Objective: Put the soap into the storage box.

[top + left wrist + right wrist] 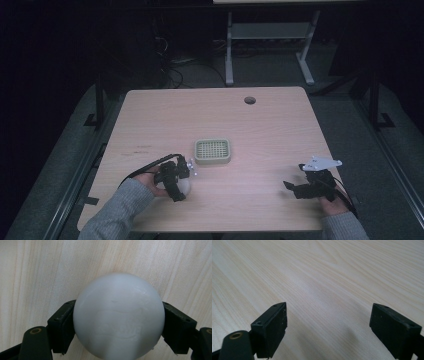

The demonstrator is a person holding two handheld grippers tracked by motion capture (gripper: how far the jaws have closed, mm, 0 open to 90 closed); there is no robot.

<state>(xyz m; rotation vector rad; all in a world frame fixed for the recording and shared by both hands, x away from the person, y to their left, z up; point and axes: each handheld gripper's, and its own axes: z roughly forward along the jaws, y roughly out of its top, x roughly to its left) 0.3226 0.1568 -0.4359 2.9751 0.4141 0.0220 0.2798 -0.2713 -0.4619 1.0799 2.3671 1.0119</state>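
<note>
A: Where is the white ball [118, 316] right now?

B: Between the two jaws of the left tongs [176, 181], which are clamped on it from either side. In the left gripper view each black pad [62, 327] presses against the ball's flank, and pale wood grain runs behind it. The ball is smooth and matt, with a faint raised marking on its face.

A: And from the high view?

B: The left tongs sit at about seven o'clock on the surface [260, 130], near its front edge, held by a hand in a grey sleeve [117, 212]. A sliver of the white ball peeks out beside them. I cannot tell whether it rests on the wood or is lifted just above it.

A: What lies nearby?

B: A small square basket [213, 151] with a grid base, at about one o'clock from the left tongs, close but not touching.

A: The other hand?

B: The right tongs [295, 189] are at about four o'clock on the surface, well apart from the ball. Their jaws stand wide apart with bare wood between them.
</note>
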